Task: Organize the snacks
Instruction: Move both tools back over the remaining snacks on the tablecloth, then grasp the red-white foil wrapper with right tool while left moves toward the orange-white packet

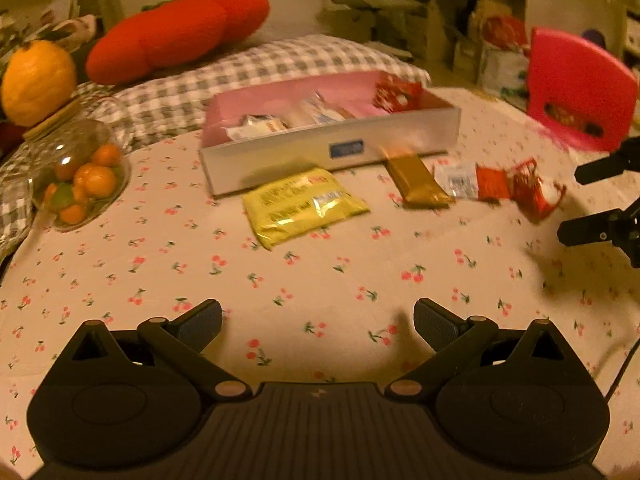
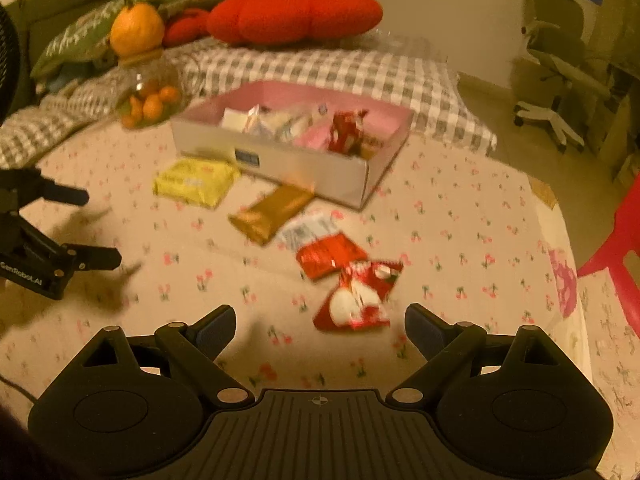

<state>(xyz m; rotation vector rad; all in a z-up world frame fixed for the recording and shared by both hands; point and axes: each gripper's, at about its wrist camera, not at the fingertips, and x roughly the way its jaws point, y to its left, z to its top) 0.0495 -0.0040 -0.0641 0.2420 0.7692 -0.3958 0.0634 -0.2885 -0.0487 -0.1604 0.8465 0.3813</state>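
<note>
Both my left tongs (image 1: 318, 322) and right tongs (image 2: 320, 326) gape apart, holding nothing. Crinkly red snack packet (image 2: 354, 300) lies on the cherry-print table (image 2: 460, 216), just ahead of my right tongs, beside the box (image 2: 320, 172).

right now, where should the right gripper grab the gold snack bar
Across its narrow width near the free end, from above. The gold snack bar lies flat; its far end sits against the snack box. The right gripper is open.

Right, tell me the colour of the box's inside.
Pink inside the box, with a grey-white outer wall; the left wrist view shows it best.
</note>
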